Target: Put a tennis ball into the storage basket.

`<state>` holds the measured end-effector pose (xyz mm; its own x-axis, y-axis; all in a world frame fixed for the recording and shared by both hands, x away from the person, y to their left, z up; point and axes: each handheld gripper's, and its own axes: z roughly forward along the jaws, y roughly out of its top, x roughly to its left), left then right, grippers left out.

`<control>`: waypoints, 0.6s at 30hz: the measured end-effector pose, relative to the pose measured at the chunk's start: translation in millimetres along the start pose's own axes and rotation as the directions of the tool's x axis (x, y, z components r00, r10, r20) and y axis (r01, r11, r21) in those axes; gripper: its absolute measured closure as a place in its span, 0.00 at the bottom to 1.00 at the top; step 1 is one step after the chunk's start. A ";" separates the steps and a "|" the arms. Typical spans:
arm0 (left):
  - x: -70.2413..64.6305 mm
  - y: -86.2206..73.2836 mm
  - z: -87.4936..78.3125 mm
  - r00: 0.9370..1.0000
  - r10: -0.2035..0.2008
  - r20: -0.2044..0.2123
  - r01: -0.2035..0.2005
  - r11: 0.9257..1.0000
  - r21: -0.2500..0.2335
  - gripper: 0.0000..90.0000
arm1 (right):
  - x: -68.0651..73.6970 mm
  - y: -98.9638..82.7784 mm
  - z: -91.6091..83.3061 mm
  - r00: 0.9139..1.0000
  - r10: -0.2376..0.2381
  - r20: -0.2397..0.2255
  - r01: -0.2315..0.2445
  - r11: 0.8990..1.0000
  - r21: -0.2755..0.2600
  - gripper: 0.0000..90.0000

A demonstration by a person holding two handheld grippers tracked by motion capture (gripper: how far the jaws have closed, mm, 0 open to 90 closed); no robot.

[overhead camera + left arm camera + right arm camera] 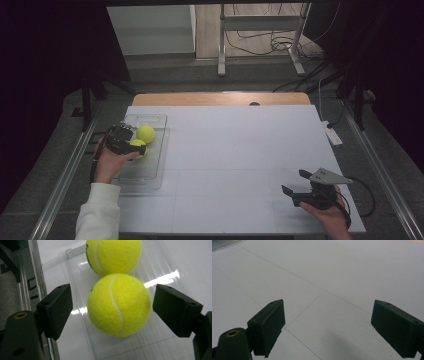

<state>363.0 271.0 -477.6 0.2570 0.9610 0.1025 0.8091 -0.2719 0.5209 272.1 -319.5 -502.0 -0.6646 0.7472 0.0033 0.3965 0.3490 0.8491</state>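
Near tennis ball [119, 305] in clear tray [160, 272], touching far ball [113, 255]: light, fuzzy, springy, rolls. Left claw [112, 312] spread, pads clear; pinch across equator. Right claw [334, 327] spread, empty.

Yellow-green tennis balls [119, 305], white seams

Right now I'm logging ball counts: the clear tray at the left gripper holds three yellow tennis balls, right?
Not three. The clear tray holds two yellow tennis balls: the near ball between the left gripper's open jaws and the far ball touching it. The left gripper view shows this.
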 end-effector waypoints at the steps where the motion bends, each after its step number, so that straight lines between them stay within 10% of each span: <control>1: 0.2 0.3 -2.5 1.000 0.001 0.005 -0.001 1.000 -0.012 0.20 | 0.0 0.0 -0.1 1.000 0.001 0.000 -0.001 1.000 -0.001 0.14; 11: 1.5 1.0 -15.0 0.990 -0.049 0.129 0.065 0.990 -0.122 0.18 | 0.4 0.4 -0.8 1.000 0.002 0.000 -0.002 1.000 -0.003 0.14; 18: 1.5 -0.9 -17.5 0.965 -0.061 0.254 0.113 0.975 -0.193 0.17 | 0.2 0.6 -1.5 1.000 0.001 0.003 -0.001 1.000 -0.004 0.14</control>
<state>353.4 273.5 -463.1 0.3325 0.9314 -0.1483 0.7156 -0.1467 0.6830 271.3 -320.0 -500.7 -0.6620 0.7495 0.0024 0.3949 0.3461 0.8510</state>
